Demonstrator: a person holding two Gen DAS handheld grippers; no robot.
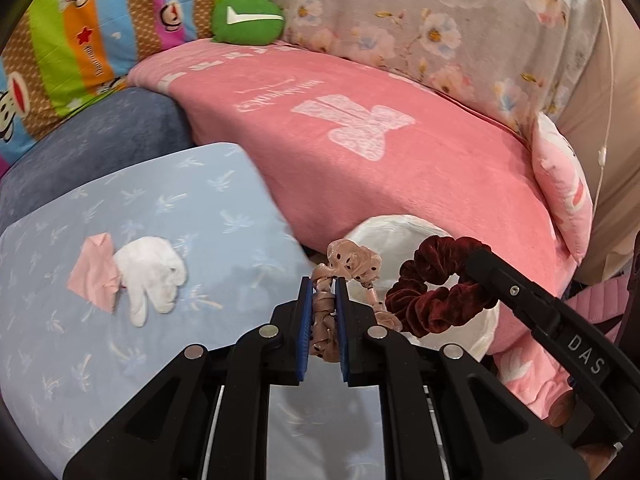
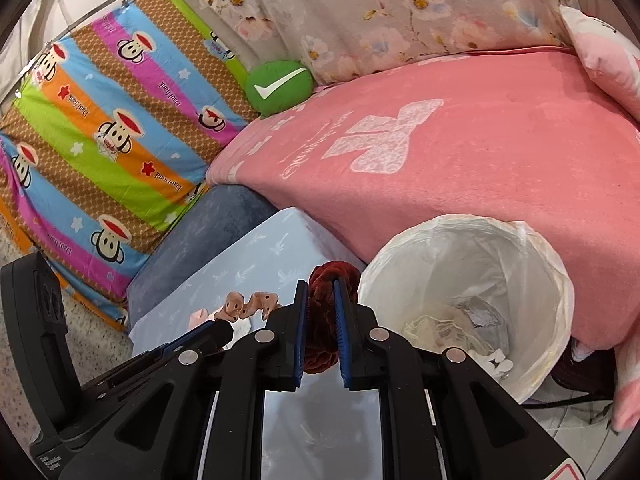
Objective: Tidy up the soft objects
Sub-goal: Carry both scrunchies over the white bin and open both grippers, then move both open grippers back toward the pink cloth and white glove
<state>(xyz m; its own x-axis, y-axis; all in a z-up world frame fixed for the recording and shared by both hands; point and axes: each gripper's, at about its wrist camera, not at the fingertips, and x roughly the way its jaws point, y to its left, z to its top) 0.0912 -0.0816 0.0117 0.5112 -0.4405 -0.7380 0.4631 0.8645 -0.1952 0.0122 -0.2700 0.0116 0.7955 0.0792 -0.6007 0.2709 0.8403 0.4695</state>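
My left gripper (image 1: 322,284) is shut on a beige dotted scrunchie (image 1: 352,260), held above the edge of the light blue pillow (image 1: 160,208). The right gripper (image 1: 472,260) reaches in from the right in the left wrist view, holding a dark red velvet scrunchie (image 1: 436,304). In the right wrist view, my right gripper (image 2: 321,284) is shut on that dark red velvet scrunchie (image 2: 324,320); the beige dotted scrunchie (image 2: 250,304) shows just to its left. A white glove (image 1: 150,276) and a folded pink cloth (image 1: 94,276) lie on the pillow.
A white lined bin (image 2: 468,292) with scraps inside stands to the right, against the pink blanket (image 1: 360,132). A green check-mark cushion (image 2: 278,86), a striped cartoon quilt (image 2: 112,140), a floral quilt (image 2: 400,12) and a dark blue cushion (image 1: 100,132) surround the spot.
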